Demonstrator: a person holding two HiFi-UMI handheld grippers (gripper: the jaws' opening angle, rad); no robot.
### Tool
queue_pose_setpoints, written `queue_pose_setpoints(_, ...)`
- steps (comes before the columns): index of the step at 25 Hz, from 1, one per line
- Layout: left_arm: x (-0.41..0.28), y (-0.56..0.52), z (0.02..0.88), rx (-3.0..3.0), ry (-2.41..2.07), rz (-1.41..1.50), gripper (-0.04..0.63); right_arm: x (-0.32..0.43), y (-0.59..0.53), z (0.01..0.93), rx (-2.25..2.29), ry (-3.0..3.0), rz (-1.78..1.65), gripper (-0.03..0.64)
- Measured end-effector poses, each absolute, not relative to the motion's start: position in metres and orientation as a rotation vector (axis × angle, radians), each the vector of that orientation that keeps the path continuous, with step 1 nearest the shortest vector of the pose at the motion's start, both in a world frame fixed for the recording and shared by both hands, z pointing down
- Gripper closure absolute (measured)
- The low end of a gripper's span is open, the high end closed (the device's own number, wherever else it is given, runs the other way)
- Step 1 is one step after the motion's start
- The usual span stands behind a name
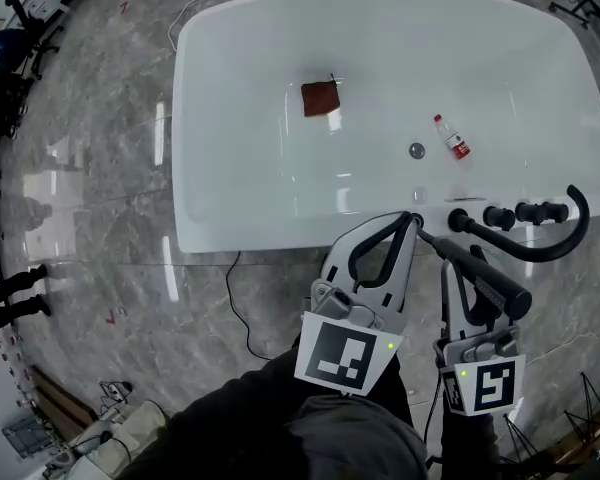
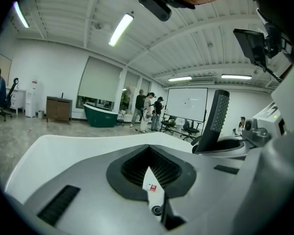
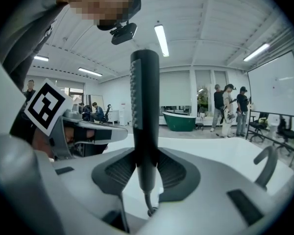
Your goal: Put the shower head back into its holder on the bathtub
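Note:
The white bathtub (image 1: 230, 118) lies ahead of me. On its near right rim stands a row of black fittings (image 1: 500, 216) ending in a curved spout (image 1: 577, 223); I cannot tell which one is the holder. My right gripper (image 1: 455, 268) is shut on the black shower head (image 1: 480, 271), which hangs just in front of that rim. In the right gripper view the shower head (image 3: 144, 106) stands upright between the pads of the right gripper (image 3: 146, 165). My left gripper (image 1: 410, 221) is beside it at the rim, tips together and holding nothing. The left gripper (image 2: 149, 148) sees the shower head (image 2: 215, 121) on its right.
Inside the tub lie a red cloth (image 1: 320, 98), a small bottle (image 1: 451, 136) and the drain (image 1: 416, 150). A thin cable (image 1: 240, 308) runs over the glossy marble floor by the tub's near side. People (image 3: 230, 106) and a green tub (image 3: 179, 120) are far behind.

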State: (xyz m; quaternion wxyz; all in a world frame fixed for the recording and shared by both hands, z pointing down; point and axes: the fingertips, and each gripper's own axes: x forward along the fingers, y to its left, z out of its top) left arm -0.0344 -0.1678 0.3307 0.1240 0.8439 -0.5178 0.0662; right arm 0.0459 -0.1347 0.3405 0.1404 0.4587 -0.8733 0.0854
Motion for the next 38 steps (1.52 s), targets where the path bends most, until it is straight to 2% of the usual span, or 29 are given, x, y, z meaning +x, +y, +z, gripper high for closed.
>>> queue_pose_setpoints(38,-0.047,-0.176,0.426,2.428,-1.279,0.401,0.592,0.051,-0.155,0.488,1.425,-2.339,0.344,0.477)
